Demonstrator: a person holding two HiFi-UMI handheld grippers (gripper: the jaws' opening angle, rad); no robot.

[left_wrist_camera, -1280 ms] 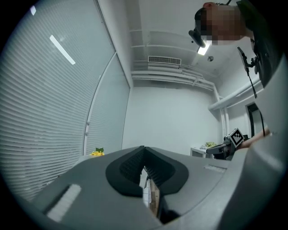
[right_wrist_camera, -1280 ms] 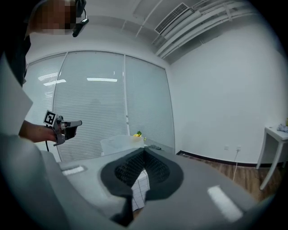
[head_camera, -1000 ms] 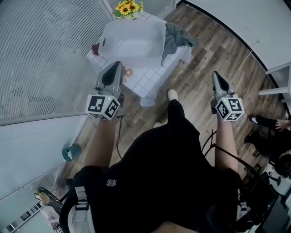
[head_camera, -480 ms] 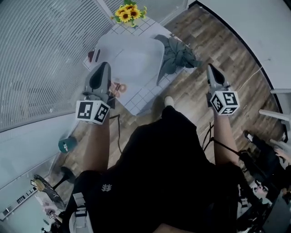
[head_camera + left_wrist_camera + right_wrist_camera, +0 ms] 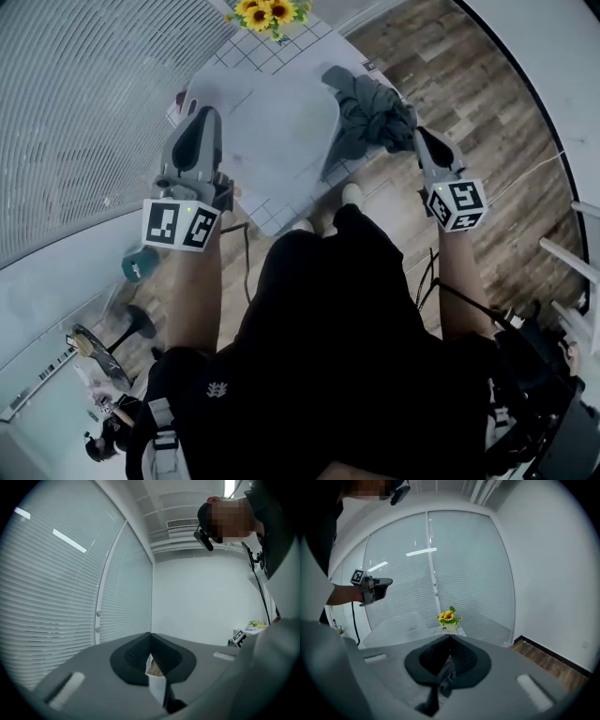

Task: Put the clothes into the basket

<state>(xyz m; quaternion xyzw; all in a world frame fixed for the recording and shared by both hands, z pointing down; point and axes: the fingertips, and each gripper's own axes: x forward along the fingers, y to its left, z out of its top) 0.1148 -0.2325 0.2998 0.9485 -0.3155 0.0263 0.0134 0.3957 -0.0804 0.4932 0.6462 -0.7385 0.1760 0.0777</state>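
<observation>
Two tools are held out in front of the person [image 5: 328, 356], who stands at a white tiled tabletop [image 5: 292, 49] beside slatted blinds [image 5: 84, 112]. The right tool [image 5: 418, 132] is clenched. In the right gripper view its dark jaws meet at the tip. Grey cloth shows only through the slit below that meeting point, lying beyond the jaws rather than pinched by them. In the head view its tip sits at the near right edge of the grey clothes [image 5: 370, 105]; whether it touches the cloth cannot be told.

The clothes lie in a crumpled heap at the right edge of the tabletop. They are outside the basket [image 5: 267, 127] and up against its right wall, with one fold trailing along that wall. The left tool [image 5: 207, 112] is clenched as well, with nothing gripped between its jaws. It hovers over the basket's left rim, well apart from the clothes.

The white, translucent basket stands in the middle of the tabletop. A pot of sunflowers [image 5: 262, 11] stands at the tabletop's far end, behind the basket. Wood-plank floor [image 5: 469, 94] lies to the right.
</observation>
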